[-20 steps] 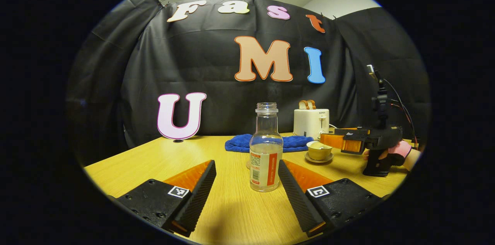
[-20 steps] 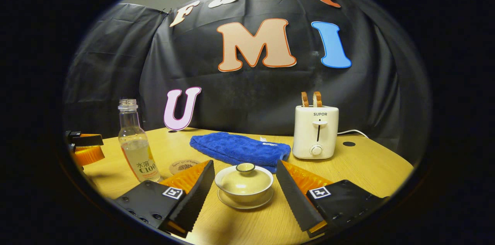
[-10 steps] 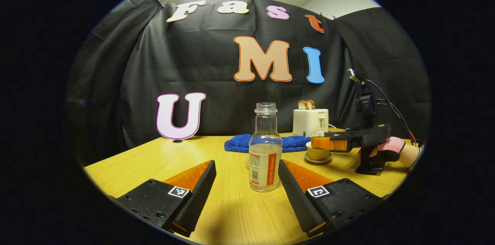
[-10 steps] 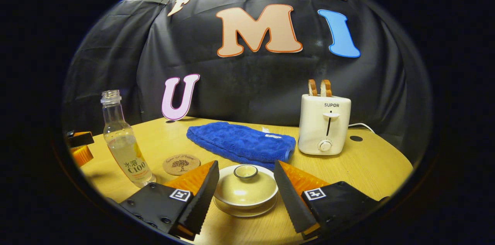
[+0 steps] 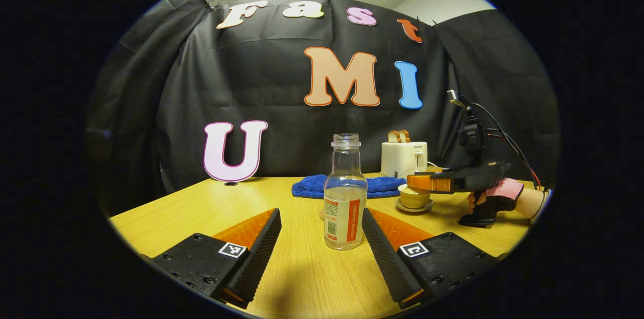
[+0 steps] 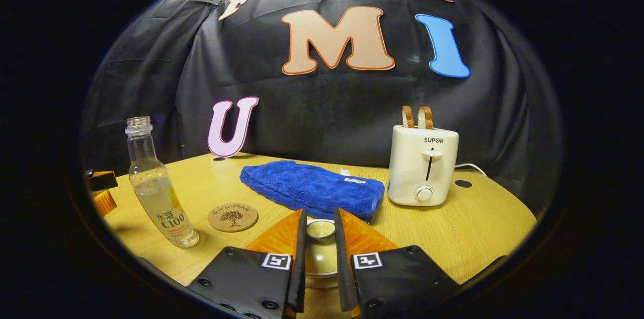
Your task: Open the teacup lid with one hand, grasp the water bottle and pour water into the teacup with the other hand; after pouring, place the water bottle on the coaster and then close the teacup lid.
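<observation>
Presently I have the right gripper [image 6: 319, 238] clenched on the knob of the teacup lid [image 6: 320, 230], which sits on the teacup [image 5: 414, 198] before the blue towel [image 6: 312, 188]. My left gripper [image 5: 322, 238] stands released either side of the water bottle [image 5: 345, 198]. Lid-opening is in hand; next I judge a straight lift.
</observation>
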The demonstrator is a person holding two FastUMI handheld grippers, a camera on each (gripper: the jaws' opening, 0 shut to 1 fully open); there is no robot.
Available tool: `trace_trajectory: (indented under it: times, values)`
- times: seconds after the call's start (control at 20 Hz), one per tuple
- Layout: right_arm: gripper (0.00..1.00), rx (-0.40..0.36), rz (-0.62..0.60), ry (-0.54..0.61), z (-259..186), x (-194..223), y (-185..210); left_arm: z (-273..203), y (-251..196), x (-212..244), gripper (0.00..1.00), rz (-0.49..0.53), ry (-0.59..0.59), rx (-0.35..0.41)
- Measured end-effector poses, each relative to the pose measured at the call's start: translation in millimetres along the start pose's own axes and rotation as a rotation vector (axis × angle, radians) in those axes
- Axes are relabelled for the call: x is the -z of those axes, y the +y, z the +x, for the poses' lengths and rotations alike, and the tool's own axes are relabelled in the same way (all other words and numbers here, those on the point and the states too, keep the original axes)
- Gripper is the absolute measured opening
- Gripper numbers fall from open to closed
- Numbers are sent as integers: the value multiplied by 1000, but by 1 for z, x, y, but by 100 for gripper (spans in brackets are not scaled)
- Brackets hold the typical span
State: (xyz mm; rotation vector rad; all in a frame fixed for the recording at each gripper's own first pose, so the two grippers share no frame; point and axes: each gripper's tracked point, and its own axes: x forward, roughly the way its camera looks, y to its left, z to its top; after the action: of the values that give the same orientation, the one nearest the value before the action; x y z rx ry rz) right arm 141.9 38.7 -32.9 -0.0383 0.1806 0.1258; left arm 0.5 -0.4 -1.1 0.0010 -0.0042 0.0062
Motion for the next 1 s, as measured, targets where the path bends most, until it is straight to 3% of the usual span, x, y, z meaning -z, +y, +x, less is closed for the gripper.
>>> trace_trajectory:
  times: [0.4,1.0]
  values:
    - [30,9,14,-77,-12,-11,-4,0,0,0,94,0,1,0]
    - [30,67,34,-169,-79,-14,-19,16,-9,2,94,-2,7,49]
